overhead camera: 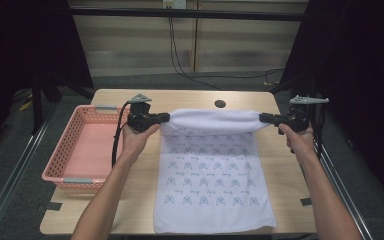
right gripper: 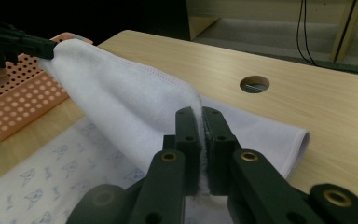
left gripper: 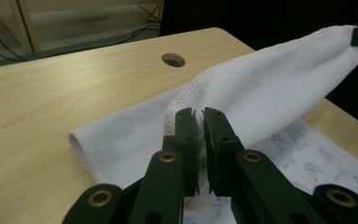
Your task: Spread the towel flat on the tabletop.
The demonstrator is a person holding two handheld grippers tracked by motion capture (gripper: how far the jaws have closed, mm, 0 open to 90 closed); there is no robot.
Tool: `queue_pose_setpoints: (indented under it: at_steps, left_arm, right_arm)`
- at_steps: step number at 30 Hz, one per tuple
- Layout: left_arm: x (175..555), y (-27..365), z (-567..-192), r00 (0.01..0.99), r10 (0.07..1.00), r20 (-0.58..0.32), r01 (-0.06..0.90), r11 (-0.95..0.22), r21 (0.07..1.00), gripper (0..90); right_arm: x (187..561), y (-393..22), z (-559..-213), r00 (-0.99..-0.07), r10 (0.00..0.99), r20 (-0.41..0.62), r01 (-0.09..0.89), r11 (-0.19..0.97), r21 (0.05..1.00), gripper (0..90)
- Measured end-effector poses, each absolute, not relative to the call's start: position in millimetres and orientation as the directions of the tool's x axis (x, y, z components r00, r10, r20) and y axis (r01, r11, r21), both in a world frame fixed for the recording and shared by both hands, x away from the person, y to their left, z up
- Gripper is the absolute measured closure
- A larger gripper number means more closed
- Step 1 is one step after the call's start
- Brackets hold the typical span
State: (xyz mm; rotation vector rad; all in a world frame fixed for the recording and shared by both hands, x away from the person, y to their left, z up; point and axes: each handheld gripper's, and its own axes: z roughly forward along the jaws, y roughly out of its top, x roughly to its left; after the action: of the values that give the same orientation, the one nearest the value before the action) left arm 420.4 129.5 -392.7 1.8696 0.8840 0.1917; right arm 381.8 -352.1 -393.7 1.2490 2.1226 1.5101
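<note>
pink basket (overhead camera: 60,165) beside towel (overhead camera: 212,175); left gripper (overhead camera: 166,118) and right gripper (overhead camera: 263,118) pinch towel corners.

No readable text or labels

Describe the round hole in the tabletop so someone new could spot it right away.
Start at the wooden table and go to its far edge, past the lifted fold of the white towel. The small dark round hole sits there, the one dark spot on bare wood.
</note>
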Motion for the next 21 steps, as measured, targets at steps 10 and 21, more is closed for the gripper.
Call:
queue_pose_setpoints:
  at_steps: [10,21]
  left_arm:
    - [365,143,-323,0.781,0.602,-0.167,0.346,-0.194,0.918,85.0]
    - [310,151,-370,0.801,0.567,-0.190,0.392,-0.259,0.883,84.4]
  right_arm:
    - [342,-353,-346,-0.664,0.712,0.228,0.410,0.092,0.907,86.7]
    - [293,-349,-359,-0.701,0.682,0.211,0.398,0.129,0.908,86.6]
